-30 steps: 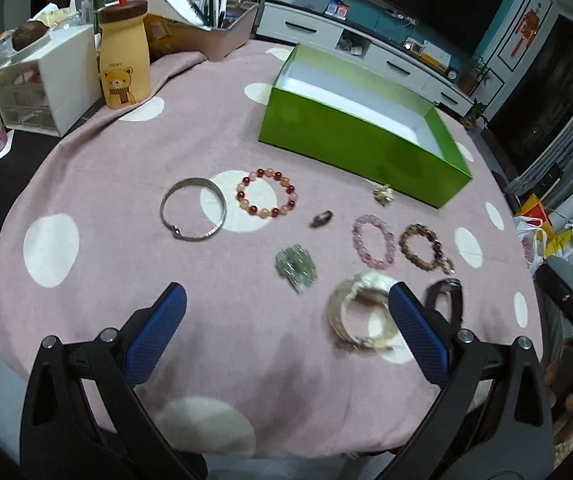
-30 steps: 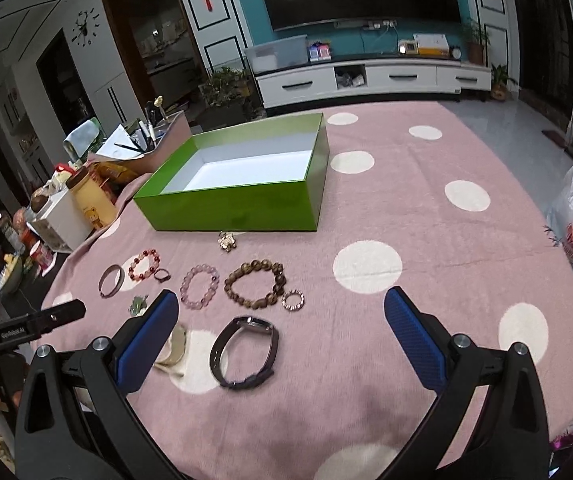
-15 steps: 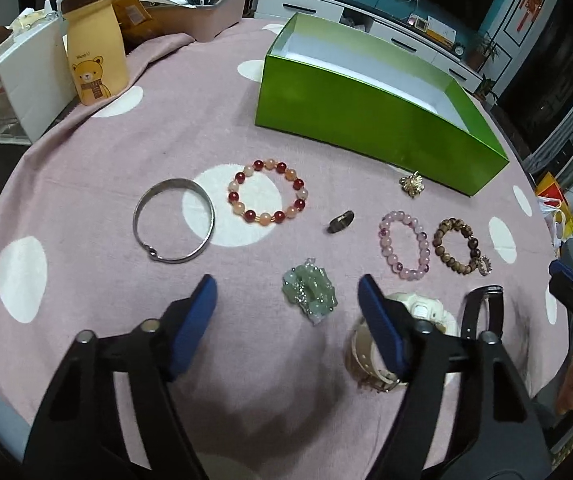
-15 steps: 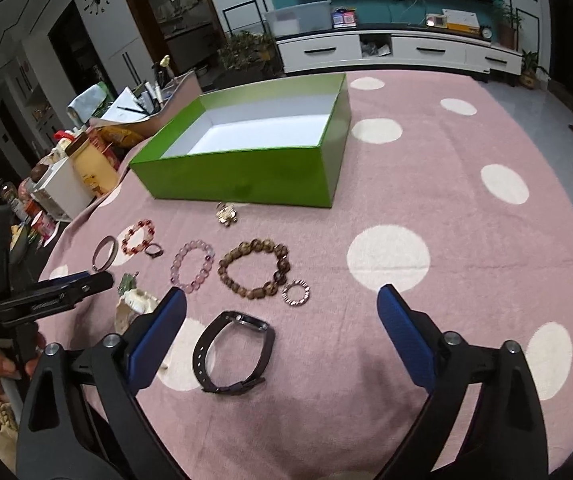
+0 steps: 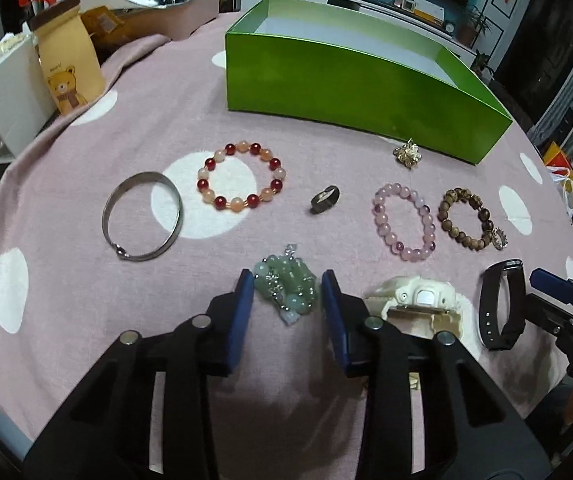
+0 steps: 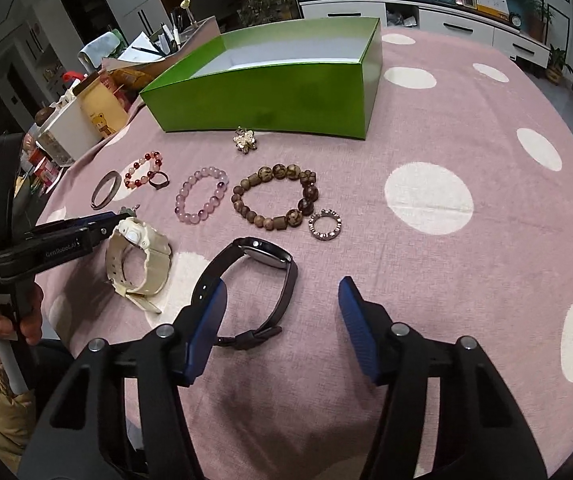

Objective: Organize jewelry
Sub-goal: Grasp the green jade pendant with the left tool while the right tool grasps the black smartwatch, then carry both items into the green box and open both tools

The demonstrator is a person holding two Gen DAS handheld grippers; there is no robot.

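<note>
— The green bead bracelet [image 5: 286, 290] lay bunched on the desk [image 5: 86, 280]!
— And the left claw [image 5: 286, 304]?
— Narrowly apart, blue pads flanking it; contact was unclear.
— The right claw [image 6: 280, 332]?
— Wide apart over the black band [image 6: 246, 292], gripping nothing. The green box [image 6: 270, 96] showed only a white floor.

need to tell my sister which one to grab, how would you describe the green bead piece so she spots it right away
Start at the big green box on the pink polka-dot tablecloth, then come straight toward the near edge, past the loose rows of bracelets. The green bead piece lies between the blue fingers of the left gripper, left of the cream watch. It is the only pale green item, bunched in a heap rather than an open ring.
</note>
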